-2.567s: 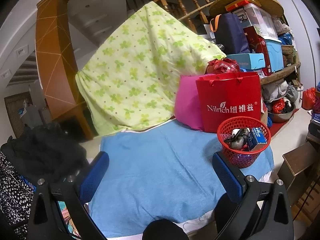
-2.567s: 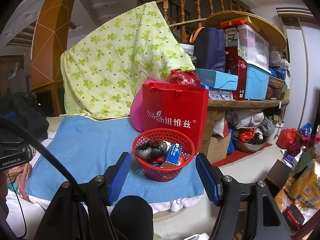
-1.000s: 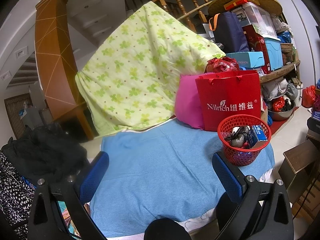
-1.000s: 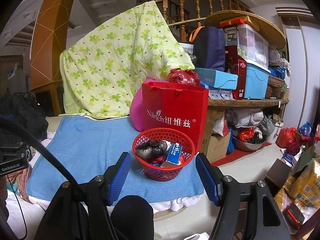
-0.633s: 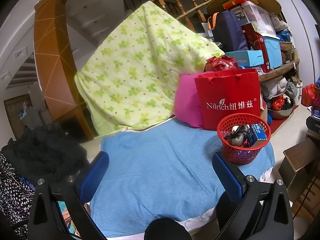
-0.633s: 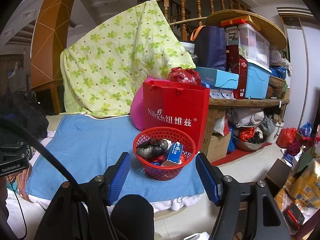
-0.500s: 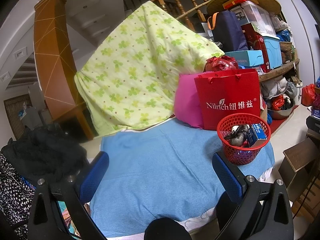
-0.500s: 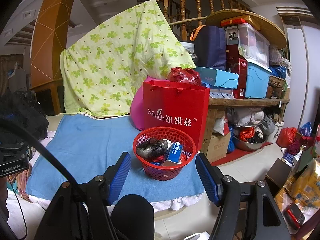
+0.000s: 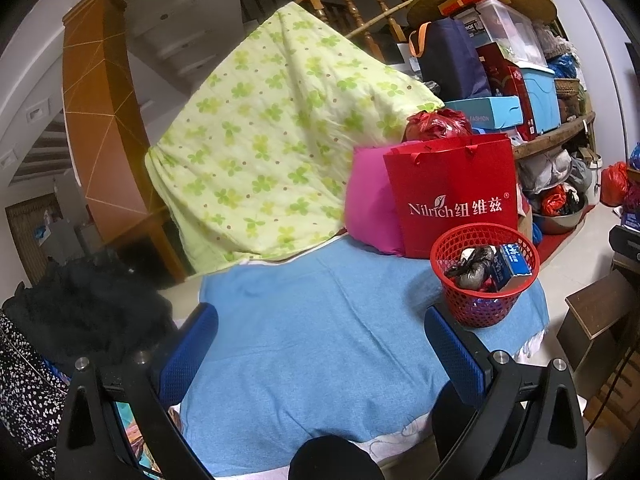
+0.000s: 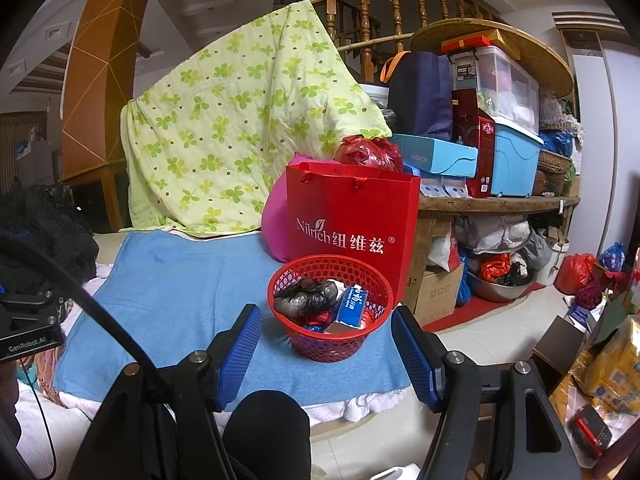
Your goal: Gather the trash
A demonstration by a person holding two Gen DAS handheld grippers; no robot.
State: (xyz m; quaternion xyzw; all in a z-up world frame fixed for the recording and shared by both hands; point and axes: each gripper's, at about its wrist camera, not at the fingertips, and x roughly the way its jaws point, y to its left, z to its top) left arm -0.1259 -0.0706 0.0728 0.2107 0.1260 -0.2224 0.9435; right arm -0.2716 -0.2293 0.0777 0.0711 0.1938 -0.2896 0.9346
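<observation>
A red mesh basket [image 10: 362, 344] stands on the blue cloth [image 10: 180, 280] near its right end; it also shows in the left wrist view [image 9: 480, 312]. It holds a crumpled dark bag [image 10: 306, 294], a blue-and-white carton [image 10: 352, 306] and other scraps. My right gripper [image 10: 326, 354] is open and empty, its blue pads either side of the basket's near rim. My left gripper [image 9: 320, 344] is open and empty over the middle of the blue cloth [image 9: 320, 340], left of the basket.
A red paper bag [image 10: 352, 224] and a pink cushion [image 10: 274, 228] stand behind the basket. A green flowered quilt [image 10: 240, 128] hangs behind. Loaded wooden shelves [image 10: 500, 200] fill the right. Black clothing [image 9: 80, 312] lies left. A wooden stool [image 9: 596, 320] stands on the floor.
Both views have shifted only very slightly. The basket and its contents have not moved, and both grippers have stayed open.
</observation>
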